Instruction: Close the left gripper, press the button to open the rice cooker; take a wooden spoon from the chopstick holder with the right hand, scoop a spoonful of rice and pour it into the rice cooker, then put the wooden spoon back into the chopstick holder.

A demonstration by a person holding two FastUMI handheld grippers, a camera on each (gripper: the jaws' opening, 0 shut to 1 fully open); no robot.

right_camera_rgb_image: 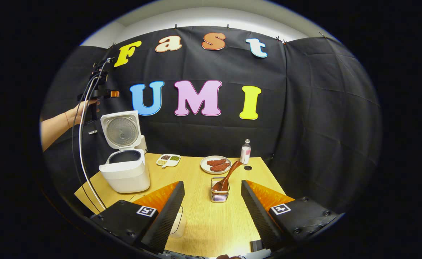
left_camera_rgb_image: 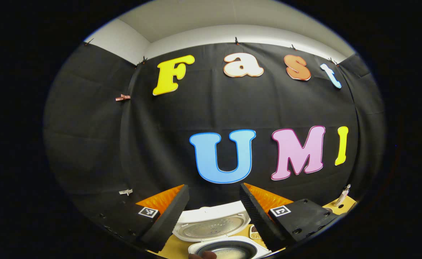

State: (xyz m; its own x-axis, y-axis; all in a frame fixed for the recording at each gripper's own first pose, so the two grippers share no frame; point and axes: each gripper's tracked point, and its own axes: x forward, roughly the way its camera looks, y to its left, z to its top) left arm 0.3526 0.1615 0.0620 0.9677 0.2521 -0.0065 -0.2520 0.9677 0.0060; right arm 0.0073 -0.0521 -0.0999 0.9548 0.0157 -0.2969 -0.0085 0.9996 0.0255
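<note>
The white rice cooker point(right_camera_rgb_image: 125, 174) stands open at the table's left, its lid point(right_camera_rgb_image: 120, 131) tilted up and back. A wooden spoon point(right_camera_rgb_image: 228, 175) leans in the wire chopstick holder point(right_camera_rgb_image: 219, 194) mid-table. My right gripper point(right_camera_rgb_image: 212, 182) is open, low over the near edge, short of the holder. A hand holds my left gripper point(right_camera_rgb_image: 96, 90) high above and behind the cooker. In the left gripper view, that gripper point(left_camera_rgb_image: 214, 187) is open with nothing between its fingers, and the raised lid point(left_camera_rgb_image: 211, 227) and inner pot point(left_camera_rgb_image: 228, 250) lie below it.
A sectioned dish of grains point(right_camera_rgb_image: 168, 160), a plate of sausages point(right_camera_rgb_image: 216, 164) and a small bottle point(right_camera_rgb_image: 245, 151) stand along the back of the wooden table point(right_camera_rgb_image: 203, 223). A clear container point(right_camera_rgb_image: 178, 222) sits partly behind my right gripper's left finger. Cables hang beside the cooker.
</note>
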